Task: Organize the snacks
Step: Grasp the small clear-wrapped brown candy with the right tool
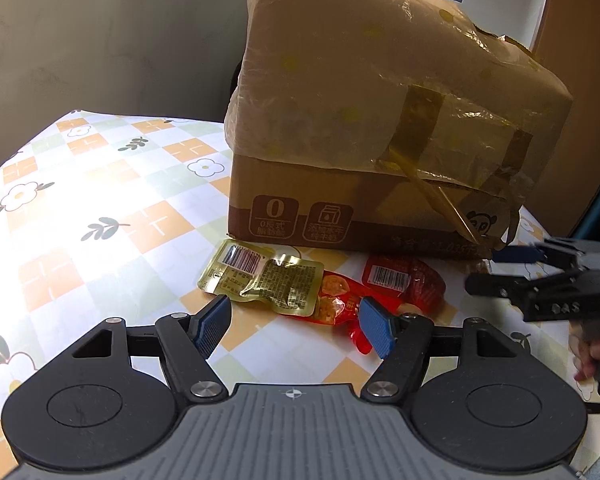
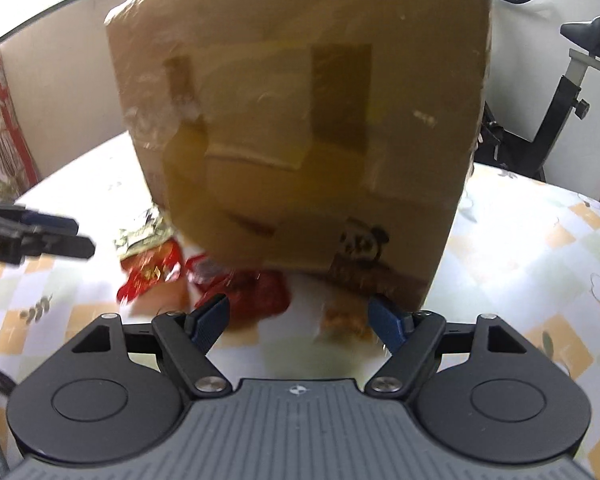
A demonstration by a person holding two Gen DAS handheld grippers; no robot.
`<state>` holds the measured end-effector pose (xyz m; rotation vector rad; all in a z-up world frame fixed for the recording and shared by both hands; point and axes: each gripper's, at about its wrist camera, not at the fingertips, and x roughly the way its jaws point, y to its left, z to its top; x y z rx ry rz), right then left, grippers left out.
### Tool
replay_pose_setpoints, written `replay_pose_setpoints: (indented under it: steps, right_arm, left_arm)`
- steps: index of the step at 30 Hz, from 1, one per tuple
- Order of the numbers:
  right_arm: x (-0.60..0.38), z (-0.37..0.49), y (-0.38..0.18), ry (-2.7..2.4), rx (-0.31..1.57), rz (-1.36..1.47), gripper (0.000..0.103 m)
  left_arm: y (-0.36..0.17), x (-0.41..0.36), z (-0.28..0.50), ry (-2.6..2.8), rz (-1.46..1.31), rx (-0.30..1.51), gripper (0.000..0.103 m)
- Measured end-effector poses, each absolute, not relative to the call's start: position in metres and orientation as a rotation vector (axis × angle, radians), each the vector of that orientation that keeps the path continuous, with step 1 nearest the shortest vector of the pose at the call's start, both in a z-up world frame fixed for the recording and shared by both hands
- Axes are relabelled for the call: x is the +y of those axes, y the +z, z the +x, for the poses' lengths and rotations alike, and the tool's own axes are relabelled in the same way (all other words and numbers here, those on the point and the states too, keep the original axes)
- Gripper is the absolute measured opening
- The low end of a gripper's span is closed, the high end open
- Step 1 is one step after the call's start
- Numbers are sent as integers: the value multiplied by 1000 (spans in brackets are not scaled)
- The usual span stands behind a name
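Left wrist view: left gripper (image 1: 294, 326) spread, nothing pinched | gold snack pack (image 1: 260, 282) + red snack packs (image 1: 404, 280) on checked tablecloth (image 1: 100, 200), at foot of taped cardboard box (image 1: 380, 120) | right gripper (image 2: 300, 320) spread, empty, facing box, view blurred

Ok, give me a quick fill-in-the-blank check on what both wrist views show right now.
1. The gold snack packet lies on the tablecloth in front of the ____ box.
2. The left tongs are ____, holding nothing.
3. The barcoded packet nearest the right tongs is ____ in colour.
4. The cardboard box is wrapped in clear ____.

Missing words: cardboard; open; red; plastic
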<state>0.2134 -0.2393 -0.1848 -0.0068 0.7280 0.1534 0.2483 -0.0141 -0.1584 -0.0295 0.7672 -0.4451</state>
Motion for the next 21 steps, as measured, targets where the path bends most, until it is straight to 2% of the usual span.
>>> replay_pose_setpoints:
  steps: [13,21]
  right_arm:
    - [-237,207,-190,195,836,31,78]
    - [-237,207,-181,205,820,-27,76]
  left_arm:
    - [-159,-12,246,-445,-34,777,73]
    - [-158,-13,243,-451,-36,777,73]
